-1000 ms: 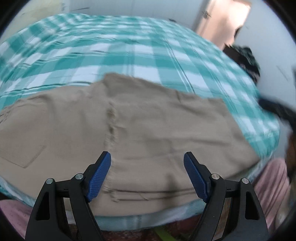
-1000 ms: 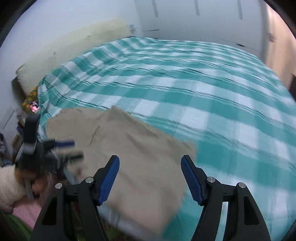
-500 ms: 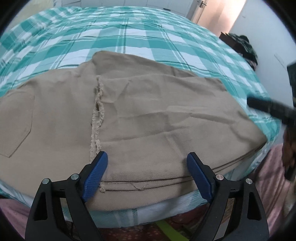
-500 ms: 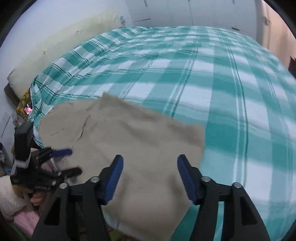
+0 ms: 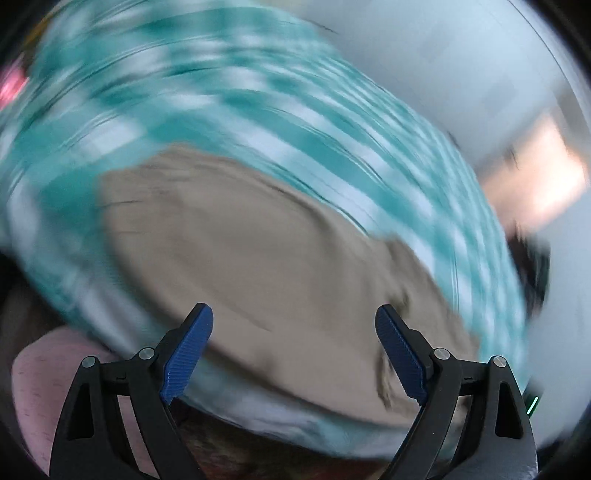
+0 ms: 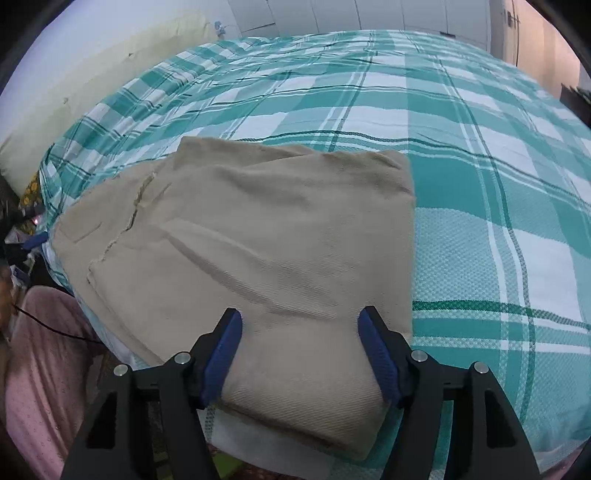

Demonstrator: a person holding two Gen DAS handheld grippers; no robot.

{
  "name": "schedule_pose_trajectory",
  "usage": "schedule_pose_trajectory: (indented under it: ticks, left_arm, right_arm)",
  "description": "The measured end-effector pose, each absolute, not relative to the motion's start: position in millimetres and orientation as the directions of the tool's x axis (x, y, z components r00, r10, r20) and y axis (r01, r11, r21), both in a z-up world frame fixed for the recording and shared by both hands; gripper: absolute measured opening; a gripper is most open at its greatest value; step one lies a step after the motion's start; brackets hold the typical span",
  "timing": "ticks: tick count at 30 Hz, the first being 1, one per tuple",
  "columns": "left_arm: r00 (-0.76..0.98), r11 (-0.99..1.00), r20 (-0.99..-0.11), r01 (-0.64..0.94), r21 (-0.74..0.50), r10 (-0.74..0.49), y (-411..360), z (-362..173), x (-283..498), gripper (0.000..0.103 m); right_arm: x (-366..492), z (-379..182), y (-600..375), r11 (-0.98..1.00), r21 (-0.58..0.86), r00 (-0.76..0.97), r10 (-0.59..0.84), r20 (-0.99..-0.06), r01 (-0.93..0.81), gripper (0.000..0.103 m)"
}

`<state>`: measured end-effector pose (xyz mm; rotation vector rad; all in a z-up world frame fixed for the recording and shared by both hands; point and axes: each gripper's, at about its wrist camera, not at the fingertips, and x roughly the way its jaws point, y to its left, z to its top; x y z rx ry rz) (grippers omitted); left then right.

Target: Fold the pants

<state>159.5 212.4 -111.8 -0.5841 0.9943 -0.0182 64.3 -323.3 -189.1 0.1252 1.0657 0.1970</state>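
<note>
The tan pants [image 6: 258,243] lie folded in layers at the near edge of the bed, with a frayed hem line running across their left part. My right gripper [image 6: 301,347] is open, its blue pads either side of the near folded corner, just above the cloth. The left wrist view is heavily blurred: the pants [image 5: 258,266] lie in front of my left gripper [image 5: 293,350], which is open and empty above the bed's edge.
A teal and white checked bedsheet [image 6: 480,184] covers the bed. A cream headboard cushion [image 6: 92,74] runs along the far left. Pink fabric [image 6: 40,362] hangs below the bed's near edge. White wardrobe doors [image 6: 369,14] stand behind the bed.
My right gripper has moved down and closer onto the near folded corner of the pants. My left gripper has swung fast to the left, blurring its view.
</note>
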Motion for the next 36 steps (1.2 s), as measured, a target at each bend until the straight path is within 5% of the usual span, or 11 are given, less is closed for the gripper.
schedule_pose_trajectory:
  ticks: [5, 6, 9, 15, 17, 19, 36]
  left_arm:
    - [0.620, 0.611, -0.725, -0.459, -0.645, -0.300, 302, -134, 149, 0.087]
    - [0.616, 0.595, -0.724, -0.468, -0.653, -0.311, 308, -138, 150, 0.079]
    - [0.586, 0.579, -0.739, -0.491, -0.651, -0.333, 315, -154, 157, 0.055]
    - [0.566, 0.583, -0.765, -0.523, -0.622, -0.309, 315, -173, 168, 0.054]
    - [0.566, 0.585, -0.765, -0.522, -0.621, -0.307, 314, -173, 166, 0.039]
    - [0.579, 0.585, -0.767, -0.531, -0.613, -0.278, 315, -168, 161, 0.035]
    - [0.600, 0.598, -0.758, -0.517, -0.612, -0.256, 323, -160, 162, 0.035]
  right_arm:
    - [61, -191, -327, 0.974, 0.204, 0.478, 0.224, -0.849, -0.093, 0.068]
    - [61, -191, -326, 0.975, 0.202, 0.480, 0.222, -0.849, -0.094, 0.068]
    - [62, -191, -326, 0.974, 0.203, 0.481, 0.224, -0.848, -0.095, 0.069]
    - [63, -192, -325, 0.974, 0.205, 0.480, 0.227, -0.847, -0.100, 0.069]
    - [63, -192, -325, 0.974, 0.202, 0.479, 0.225, -0.849, -0.100, 0.070]
    - [62, -192, -326, 0.974, 0.203, 0.480, 0.225, -0.848, -0.099, 0.070]
    - [64, -191, -323, 0.974, 0.201, 0.480, 0.225, -0.848, -0.102, 0.075]
